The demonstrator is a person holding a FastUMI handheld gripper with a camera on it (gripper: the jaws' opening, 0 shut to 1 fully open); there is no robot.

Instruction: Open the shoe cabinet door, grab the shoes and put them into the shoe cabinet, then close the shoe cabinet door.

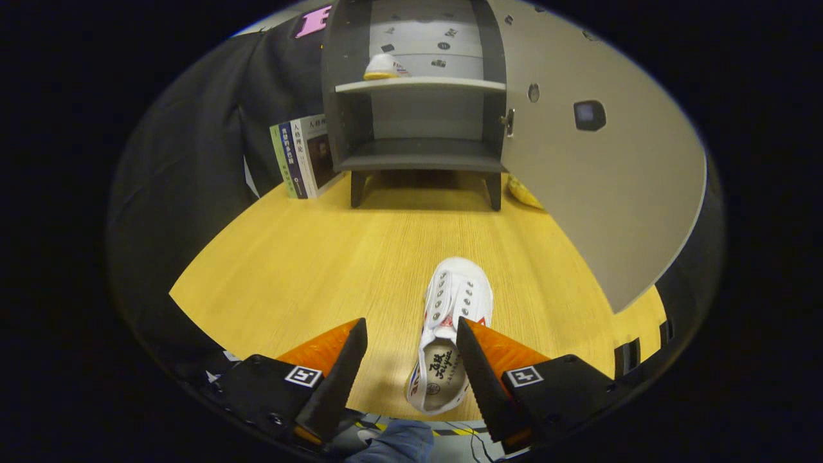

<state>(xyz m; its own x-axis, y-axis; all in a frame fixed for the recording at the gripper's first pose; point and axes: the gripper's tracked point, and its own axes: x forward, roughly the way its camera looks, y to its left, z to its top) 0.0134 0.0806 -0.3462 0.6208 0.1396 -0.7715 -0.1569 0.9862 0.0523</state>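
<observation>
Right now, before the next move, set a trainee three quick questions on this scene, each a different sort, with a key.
1. True or false: the cabinet door is shut.
2. Where does the second shoe sit? A) on the table B) on the cabinet's shelf C) on the books
3. Fill in: the gripper fingers are ____, with the near shoe lying between them, close by the right one.

Key: 1 false; 2 B; 3 open
</observation>
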